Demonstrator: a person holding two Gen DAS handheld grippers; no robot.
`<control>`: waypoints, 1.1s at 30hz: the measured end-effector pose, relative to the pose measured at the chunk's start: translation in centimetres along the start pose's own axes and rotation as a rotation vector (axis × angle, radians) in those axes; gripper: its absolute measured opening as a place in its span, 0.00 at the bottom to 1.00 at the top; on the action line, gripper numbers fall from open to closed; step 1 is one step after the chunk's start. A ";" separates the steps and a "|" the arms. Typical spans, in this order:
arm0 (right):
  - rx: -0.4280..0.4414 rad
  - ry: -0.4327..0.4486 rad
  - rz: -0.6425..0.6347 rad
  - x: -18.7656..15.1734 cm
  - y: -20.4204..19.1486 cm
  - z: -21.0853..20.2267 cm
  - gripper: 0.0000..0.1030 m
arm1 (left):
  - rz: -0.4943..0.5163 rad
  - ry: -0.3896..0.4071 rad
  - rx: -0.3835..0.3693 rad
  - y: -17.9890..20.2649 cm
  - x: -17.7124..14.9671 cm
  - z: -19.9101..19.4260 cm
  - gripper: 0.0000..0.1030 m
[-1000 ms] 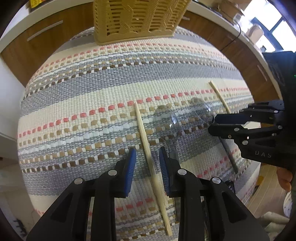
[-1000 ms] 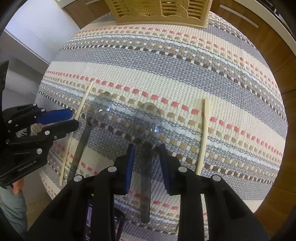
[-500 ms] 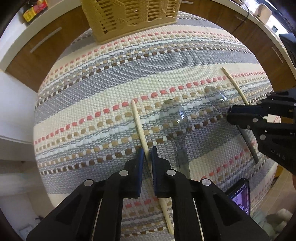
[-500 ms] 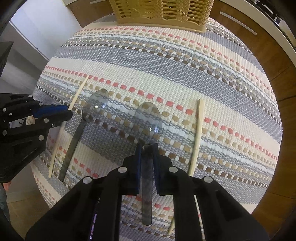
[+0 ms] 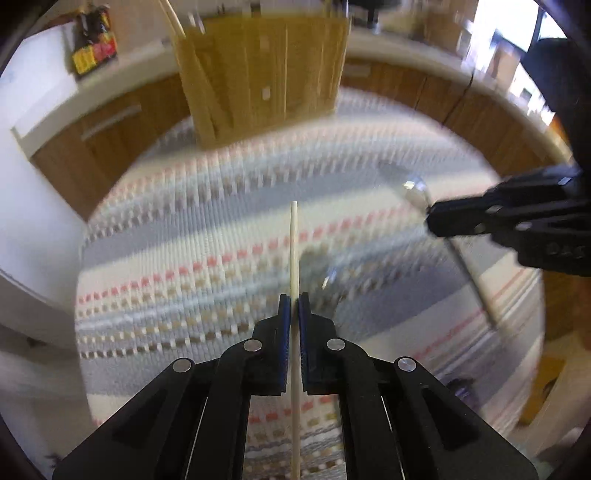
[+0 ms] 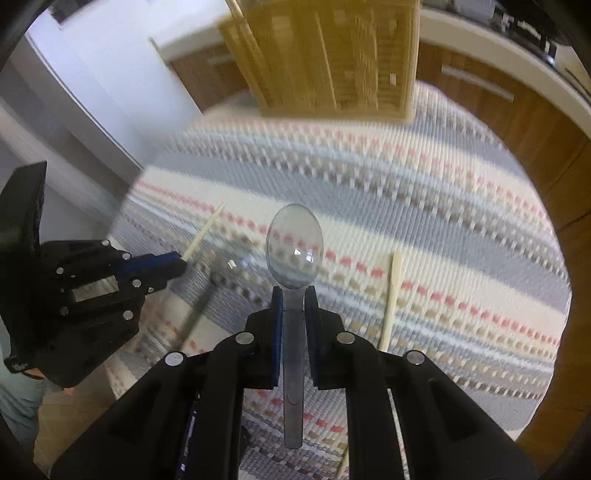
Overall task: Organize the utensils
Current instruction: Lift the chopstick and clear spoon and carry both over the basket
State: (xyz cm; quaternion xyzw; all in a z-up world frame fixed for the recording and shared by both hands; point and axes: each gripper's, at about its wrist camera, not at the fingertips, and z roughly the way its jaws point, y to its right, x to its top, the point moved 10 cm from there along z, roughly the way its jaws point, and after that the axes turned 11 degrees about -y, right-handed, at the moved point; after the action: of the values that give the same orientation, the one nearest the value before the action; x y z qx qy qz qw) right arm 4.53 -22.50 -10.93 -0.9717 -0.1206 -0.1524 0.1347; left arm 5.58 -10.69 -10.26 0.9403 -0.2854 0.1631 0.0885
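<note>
My left gripper (image 5: 294, 299) is pinched tight on a thin wooden chopstick (image 5: 293, 243), which sticks straight out past the blue pads, up off the mat. My right gripper (image 6: 294, 293) is pinched on the handle of a clear plastic spoon (image 6: 294, 245), with the round bowl of the spoon out in front, also off the mat.

Under both is a woven mat (image 6: 424, 206) with grey, cream, pink and brown stripes. It covers a table. Another clear spoon (image 6: 229, 264) lies on the mat near my left gripper, and another chopstick (image 6: 391, 299) lies on the mat on the right side. At the far edge of the mat stands a yellow woven basket (image 5: 262, 70). Behind it are brown wooden cupboards (image 5: 107, 129) with a white top. A bright window (image 5: 506, 22) is far off on the right. The mat and room look blurry.
</note>
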 end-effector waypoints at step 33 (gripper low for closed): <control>-0.228 0.806 0.107 23.0 5.1 -18.9 0.10 | -0.241 0.901 -0.055 -9.5 24.4 -17.6 0.03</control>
State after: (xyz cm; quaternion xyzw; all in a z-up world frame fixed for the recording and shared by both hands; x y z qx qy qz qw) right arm 22.18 -28.42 12.77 -0.8478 0.0098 -0.5255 0.0703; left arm 25.56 -10.69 14.08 0.7996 -0.1117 0.5360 0.2468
